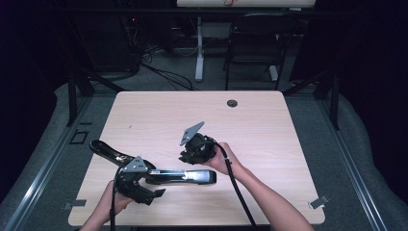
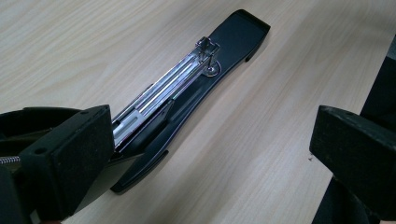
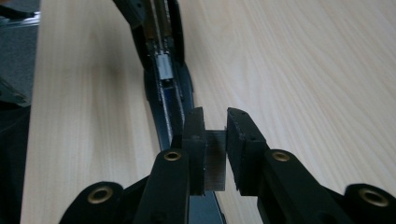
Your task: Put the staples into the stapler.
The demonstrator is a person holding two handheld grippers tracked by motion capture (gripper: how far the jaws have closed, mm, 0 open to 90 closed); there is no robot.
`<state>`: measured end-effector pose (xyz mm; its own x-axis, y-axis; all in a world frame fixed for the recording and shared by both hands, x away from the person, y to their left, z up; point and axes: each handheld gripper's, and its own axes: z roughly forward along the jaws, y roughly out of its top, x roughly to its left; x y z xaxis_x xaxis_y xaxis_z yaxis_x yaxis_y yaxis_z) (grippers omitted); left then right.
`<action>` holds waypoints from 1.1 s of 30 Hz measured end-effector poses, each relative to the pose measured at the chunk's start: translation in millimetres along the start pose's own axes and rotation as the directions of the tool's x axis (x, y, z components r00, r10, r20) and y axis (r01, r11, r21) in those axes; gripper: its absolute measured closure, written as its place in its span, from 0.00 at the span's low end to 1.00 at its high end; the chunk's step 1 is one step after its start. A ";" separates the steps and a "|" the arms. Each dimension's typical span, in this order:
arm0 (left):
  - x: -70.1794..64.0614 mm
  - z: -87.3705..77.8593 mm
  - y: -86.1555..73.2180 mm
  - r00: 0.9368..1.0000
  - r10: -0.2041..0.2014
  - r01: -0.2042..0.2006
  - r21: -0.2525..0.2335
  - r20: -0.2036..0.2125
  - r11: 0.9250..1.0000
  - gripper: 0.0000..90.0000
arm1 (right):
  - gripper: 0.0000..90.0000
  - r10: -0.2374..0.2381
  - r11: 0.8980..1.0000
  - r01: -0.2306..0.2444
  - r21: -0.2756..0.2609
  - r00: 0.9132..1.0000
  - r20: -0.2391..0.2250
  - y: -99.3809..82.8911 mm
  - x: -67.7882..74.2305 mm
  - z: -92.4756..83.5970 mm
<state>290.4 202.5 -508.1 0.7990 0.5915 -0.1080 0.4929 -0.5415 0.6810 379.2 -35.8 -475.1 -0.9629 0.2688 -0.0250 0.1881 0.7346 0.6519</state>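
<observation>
A long black stapler is seen lying opened out on the wooden table, close to the near edge and towards the near left corner. Its base is laid roughly parallel to the near edge, while its upper arm is swung away towards the left edge. In the left gripper view the stapler's bright metal magazine channel is exposed along its length, with the black base resting flat on the wood.

The left gripper is held over the hinged middle of the stapler, near the near edge. Its jaws are seen spread wide apart in the left gripper view, with one pad just beside the rear of the stapler and the other well away from it; nothing is clamped between them.

The right gripper is held just beyond the stapler's right end, nearer the middle of the table. In the right gripper view its jaws are drawn close together and pressed on a small grey block of staples, which is gripped between the two pads. Beyond the right gripper, the stapler's open channel is seen running away along the table.
</observation>
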 end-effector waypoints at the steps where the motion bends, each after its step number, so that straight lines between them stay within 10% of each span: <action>1: -0.1 0.0 0.0 1.000 0.001 -0.001 0.000 0.001 1.000 0.00 | 0.87 -0.013 1.000 0.013 0.000 1.000 -0.017 1.2 -0.1 1.3; 33: -1.2 -0.2 -0.5 1.000 0.009 -0.009 0.000 0.013 1.000 0.00 | 0.87 -0.104 0.993 0.115 0.032 0.967 -0.232 4.4 -9.0 50.0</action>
<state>289.1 202.1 -508.2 0.8075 0.5793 -0.1114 0.4861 -0.5465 0.6819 398.4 -3.8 -510.0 -0.9957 0.0388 0.0839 0.0827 0.7800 0.6203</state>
